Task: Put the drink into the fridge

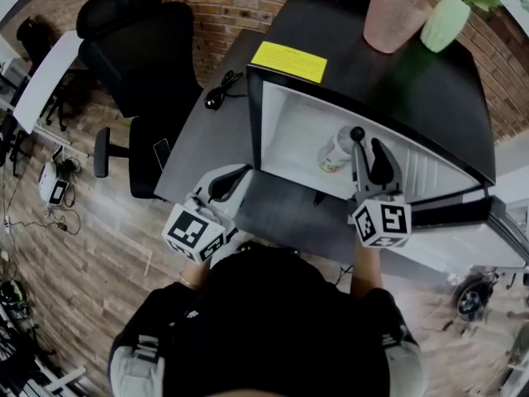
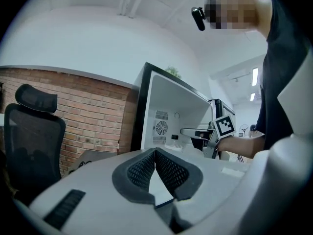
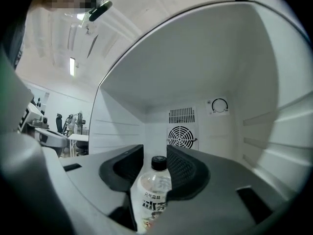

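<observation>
The drink, a clear bottle [image 3: 154,195] with a black cap and a printed label, stands upright between the pads of my right gripper [image 3: 154,151], which is shut on it. It is inside the open white fridge [image 3: 215,67], in front of the fan grille [image 3: 181,137] on the back wall. In the head view the bottle [image 1: 335,151] shows pale on the fridge floor beside the right gripper [image 1: 368,143]. My left gripper [image 1: 227,180] hangs outside the fridge's lower left corner [image 1: 254,114]. Its fingertips [image 2: 155,153] are shut on nothing.
The fridge door [image 1: 450,212] stands swung open to the right. On the black fridge top are a yellow label [image 1: 288,61], a pink vessel [image 1: 397,11] and a green vase [image 1: 445,21]. A black office chair [image 1: 136,48] and a cable [image 1: 219,93] are at the left, by a brick wall.
</observation>
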